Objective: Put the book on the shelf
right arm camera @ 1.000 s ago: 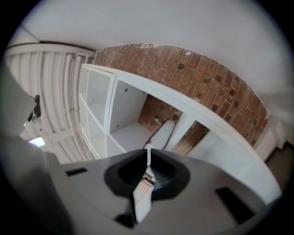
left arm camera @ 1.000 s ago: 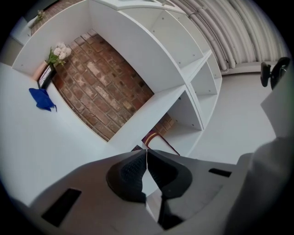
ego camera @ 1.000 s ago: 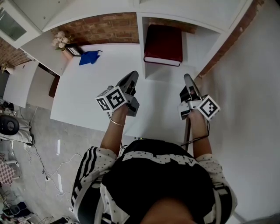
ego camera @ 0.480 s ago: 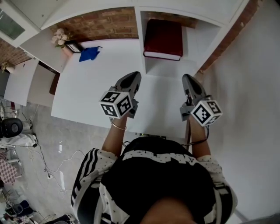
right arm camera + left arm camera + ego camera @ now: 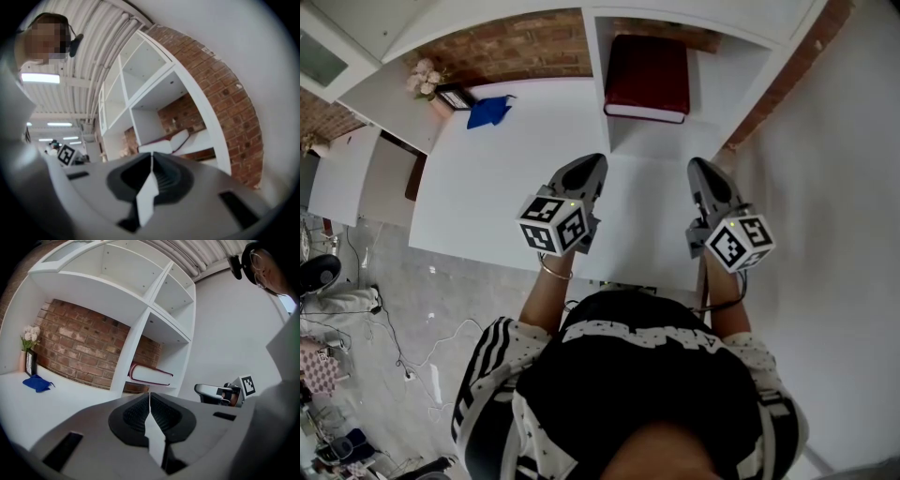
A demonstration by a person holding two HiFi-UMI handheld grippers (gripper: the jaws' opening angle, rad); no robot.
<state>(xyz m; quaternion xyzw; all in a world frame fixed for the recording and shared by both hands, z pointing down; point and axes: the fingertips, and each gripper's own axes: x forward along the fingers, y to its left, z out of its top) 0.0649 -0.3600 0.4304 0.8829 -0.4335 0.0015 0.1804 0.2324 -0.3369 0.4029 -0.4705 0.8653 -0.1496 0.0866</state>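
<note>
Dark red hardcover book (image 5: pixel 647 75): lies flat in white shelf unit (image 5: pixel 600 103), bottom compartment, 12 o'clock; far edge cut off by board above. Left gripper (image 5: pixel 589 165), right gripper (image 5: pixel 697 169): jaws pressed together, nothing between, 6 o'clock of book.

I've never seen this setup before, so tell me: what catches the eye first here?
A dark red book lying flat in the white shelf's lower compartment, brick wall behind. Nearer, the left gripper and right gripper hover shut and empty over the white desk, and a blue cloth lies at its back left.
</note>
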